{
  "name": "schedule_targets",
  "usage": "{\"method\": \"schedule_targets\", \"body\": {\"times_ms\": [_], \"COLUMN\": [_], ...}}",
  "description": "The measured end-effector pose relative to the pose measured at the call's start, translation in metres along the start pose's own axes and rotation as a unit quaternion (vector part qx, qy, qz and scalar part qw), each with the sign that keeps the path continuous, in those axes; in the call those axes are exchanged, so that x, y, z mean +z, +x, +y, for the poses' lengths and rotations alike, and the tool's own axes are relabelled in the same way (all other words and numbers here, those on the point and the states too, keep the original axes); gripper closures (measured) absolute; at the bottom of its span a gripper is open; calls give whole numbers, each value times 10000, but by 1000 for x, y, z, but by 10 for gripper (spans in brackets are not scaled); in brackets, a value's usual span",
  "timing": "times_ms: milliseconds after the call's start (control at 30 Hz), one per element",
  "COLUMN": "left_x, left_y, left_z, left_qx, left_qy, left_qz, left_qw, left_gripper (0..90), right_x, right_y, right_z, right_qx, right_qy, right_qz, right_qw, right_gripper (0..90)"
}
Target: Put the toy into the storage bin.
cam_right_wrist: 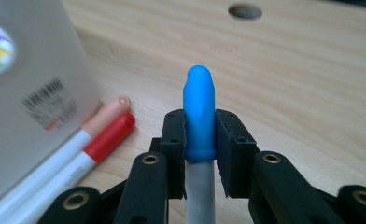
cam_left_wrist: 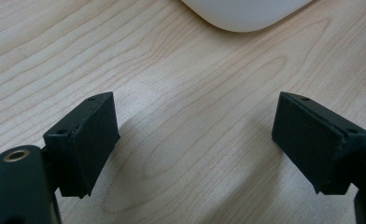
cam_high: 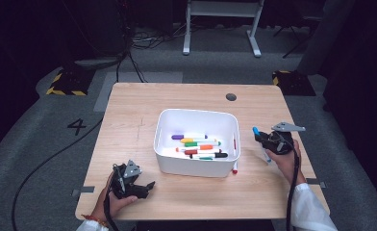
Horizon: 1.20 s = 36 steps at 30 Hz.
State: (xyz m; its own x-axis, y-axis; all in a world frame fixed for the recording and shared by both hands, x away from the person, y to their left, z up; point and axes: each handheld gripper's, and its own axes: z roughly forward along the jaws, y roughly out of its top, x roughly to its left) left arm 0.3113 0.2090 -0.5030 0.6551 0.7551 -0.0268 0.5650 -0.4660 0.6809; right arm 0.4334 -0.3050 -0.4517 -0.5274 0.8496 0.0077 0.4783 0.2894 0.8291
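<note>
Gripping a blue-capped marker (cam_right_wrist: 200,116) in the right gripper (cam_right_wrist: 200,140) — jaws clenched on the cap's lower end, cap tip poking up past them, grey-white barrel running down between the gripper's arms. Seen from the high view, held off the counter (cam_high: 129,120) just right of the white bin (cam_high: 196,168), blue cap (cam_high: 256,130) pointing toward the bin, barrel angled down under the hand (cam_high: 285,161).

Lying on the counter against the bin's right wall: two more markers, one red-capped (cam_right_wrist: 110,137), one peach-capped (cam_right_wrist: 106,114), side by side and touching. Red one also visible from above (cam_high: 234,166), at the bin's near right corner.

Inside the bin — a loose heap of markers (cam_high: 198,146): purple, yellow, green, orange, red and black caps among them.

Resting near the counter's front left edge, the left gripper (cam_high: 137,185), well apart from the bin's left front corner. Jaws released and spread wide, bare wood between the pads (cam_left_wrist: 97,140), nothing held; bin's rounded corner (cam_left_wrist: 246,14) ahead at the top of its view.

A dark round hole (cam_high: 231,96) in the counter's far side, beyond the bin.
</note>
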Motion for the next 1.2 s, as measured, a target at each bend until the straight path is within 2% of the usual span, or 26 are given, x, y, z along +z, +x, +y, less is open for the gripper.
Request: {"method": "schedule_targets", "body": {"times_ms": [100,200,300,333,367,433,467,533,567,667,733,767,800,900,1067,1167,1200], "left_x": [0,0,0,0,0,0,0,0,0,0,0,0,0,0,0,0,0], "left_y": [0,0,0,0,0,0,0,0,0,0,0,0,0,0,0,0,0], "left_z": [0,0,0,0,0,0,0,0,0,0,0,0,0,0,0,0,0], "left_qx": [5,-4,-5,-4,-4,-6,-6,-3,-5,-6,-5,-5,-5,-5,-2,-2,-2], "left_qy": [-5,4,2,1,1,2,2,3,2,2,2,2,2,3,3,3,4], "left_qz": [3,-2,-1,-1,-1,-1,-1,-1,-1,-2,-1,-1,-1,-1,-2,-1,-2], "left_qw": [10000,10000,10000,10000,10000,10000,10000,10000,10000,10000,10000,10000,10000,10000,10000,10000,10000], "left_gripper": [147,146,146,146,146,147,146,147,146,147,146,146,147,147,146,146,147], "right_x": [-8,-22,-36,-44,-44,-55,-55,-60,-65,-68,-73,-78,-78,-83,-81,-77,-76], "right_y": [1,4,9,13,13,22,22,30,36,43,49,56,56,66,88,102,106], "right_z": [4,12,23,32,32,45,45,53,61,69,77,86,86,99,114,123,124], "right_qx": [-33,-188,-289,-395,-395,-608,-608,-761,-842,-957,-1030,-1139,-1139,-1263,-1430,-1655,-1648], "right_qy": [-144,-306,-499,-594,-594,-668,-668,-666,-712,-754,-787,-801,-801,-838,-798,-733,-702], "right_qz": [10,65,187,289,289,420,420,448,611,692,814,914,914,1086,1359,1496,1551], "right_qw": [9999,9993,9982,9970,9970,9950,9950,9939,9920,9901,9882,9860,9860,9825,9771,9721,9715], "right_gripper": [746,746,746,746,746,746,746,746,746,746,746,746,746,746,746,746,746]}}
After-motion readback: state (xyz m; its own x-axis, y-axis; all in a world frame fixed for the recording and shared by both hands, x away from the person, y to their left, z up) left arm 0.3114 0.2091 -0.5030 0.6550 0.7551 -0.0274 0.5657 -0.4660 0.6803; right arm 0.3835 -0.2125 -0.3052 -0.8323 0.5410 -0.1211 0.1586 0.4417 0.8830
